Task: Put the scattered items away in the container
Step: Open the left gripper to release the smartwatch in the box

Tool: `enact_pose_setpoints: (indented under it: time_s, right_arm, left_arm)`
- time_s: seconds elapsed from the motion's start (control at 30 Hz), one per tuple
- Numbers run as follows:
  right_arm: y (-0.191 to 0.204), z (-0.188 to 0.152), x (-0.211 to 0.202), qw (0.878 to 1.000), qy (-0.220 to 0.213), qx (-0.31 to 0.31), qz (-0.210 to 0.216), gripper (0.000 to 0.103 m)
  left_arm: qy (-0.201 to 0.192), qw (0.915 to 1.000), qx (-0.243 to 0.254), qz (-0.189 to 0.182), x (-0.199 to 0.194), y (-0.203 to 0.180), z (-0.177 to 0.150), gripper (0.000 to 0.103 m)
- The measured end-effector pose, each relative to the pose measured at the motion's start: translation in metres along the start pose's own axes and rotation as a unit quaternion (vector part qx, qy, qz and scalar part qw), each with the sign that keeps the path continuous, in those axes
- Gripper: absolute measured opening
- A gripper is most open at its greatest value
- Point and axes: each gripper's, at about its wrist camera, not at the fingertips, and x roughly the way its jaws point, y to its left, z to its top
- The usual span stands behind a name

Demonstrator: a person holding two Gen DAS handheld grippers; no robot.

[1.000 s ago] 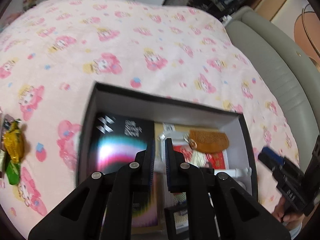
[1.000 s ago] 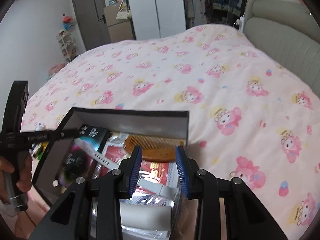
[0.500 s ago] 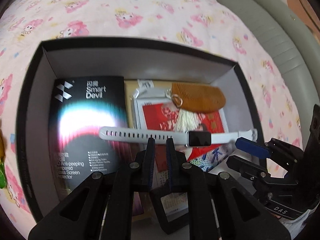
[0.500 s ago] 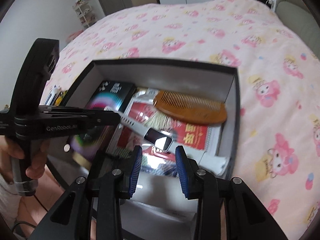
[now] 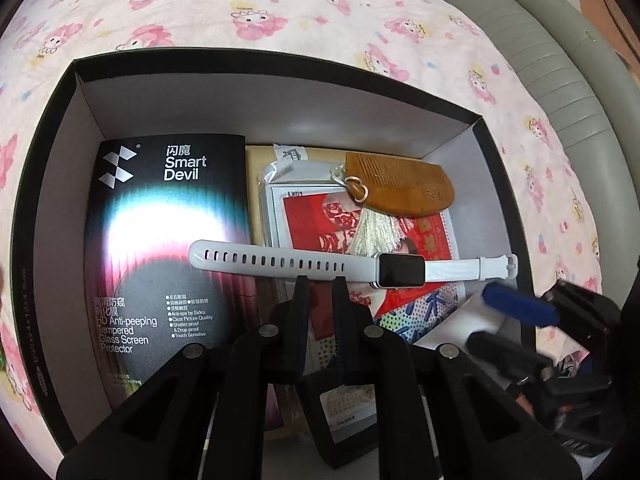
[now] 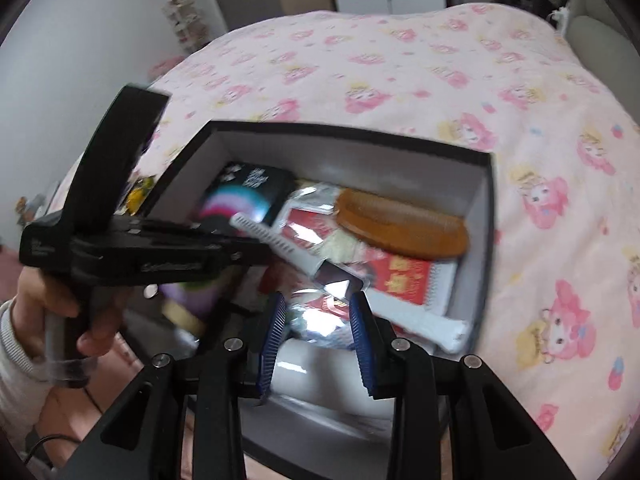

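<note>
Jaws of the left gripper (image 5: 319, 280) stand almost pressed together with only a thin slit between them and nothing pinched; their tips sit just short of the white smartwatch (image 5: 352, 266), which lies flat across the contents of the black box (image 5: 280, 62). Jaws of the right gripper (image 6: 318, 302) are partly spread and empty, hanging over the near end of the same box, with the watch's dark screen just beyond their tips.

Left of the left jaws lies a black package (image 5: 168, 240) printed "Smart Devil" with Chinese characters above, and lower down "HD Anti-peeping Tempered Glass Screen Protector" beside a short list of small lines such as "Anti-spy by Sides" and "Shatter-proof". Beyond the jaws, past the watch, a clear bag (image 5: 304, 204) holds red printed paper; a small label on it reads "LX01". A brown wooden comb (image 5: 400, 188) with a pale tassel rests on that bag, towards the far right corner. Faint lettering is pressed into the comb but cannot be read.

Around the box spreads a bed cover (image 5: 320, 8), pink with cartoon figures. In the right wrist view a person's hand (image 6: 52, 304) in a pale sleeve grips the left tool's handle, whose side lettering is too blurred to read.
</note>
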Motion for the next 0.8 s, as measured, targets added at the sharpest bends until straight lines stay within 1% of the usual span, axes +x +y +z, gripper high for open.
enact_pose_setpoints:
  time_s: [0.03,0.13,0.2,0.27,0.4,0.5,0.6,0.67,0.73,0.8]
  right_arm:
    - [0.001,0.0,0.004,1.0,0.008,0.0,0.006,0.029]
    - [-0.009,0.0,0.021,0.999,0.039,0.018,-0.005,0.029]
    - [-0.011,0.004,0.029,0.998,0.052,0.018,0.0,0.029]
    - [-0.009,0.011,0.036,0.998,0.063,0.005,-0.018,0.029]
    - [-0.01,0.016,0.048,0.997,0.076,0.003,-0.021,0.029]
    - [-0.007,0.017,0.057,0.996,0.082,-0.011,-0.037,0.029]
    - [-0.006,0.017,0.062,0.996,0.075,-0.022,-0.047,0.029]
    - [-0.007,0.018,0.06,0.997,0.068,-0.014,-0.044,0.029]
    - [-0.006,0.017,0.052,0.997,0.051,-0.014,-0.053,0.029]
    - [-0.008,0.016,0.037,0.998,0.032,-0.005,-0.048,0.029]
  left_arm:
    - [0.003,1.0,-0.001,0.001,0.002,0.001,0.001,0.009]
    - [0.017,0.9997,-0.012,-0.009,0.007,0.003,0.003,0.009]
    - [0.026,0.9994,-0.016,-0.014,0.009,0.004,0.005,0.009]
    - [0.033,0.999,-0.022,-0.019,0.011,0.005,0.009,0.009]
    - [0.041,0.9984,-0.025,-0.03,0.013,0.01,0.016,0.009]
    - [0.044,0.998,-0.029,-0.034,0.015,0.012,0.019,0.01]
    - [0.042,0.9984,-0.024,-0.03,0.014,0.009,0.018,0.01]
    - [0.039,0.9986,-0.022,-0.027,0.013,0.008,0.018,0.01]
    - [0.037,0.9988,-0.021,-0.024,0.012,0.008,0.019,0.01]
    - [0.037,0.9987,-0.023,-0.025,0.013,0.008,0.019,0.01]
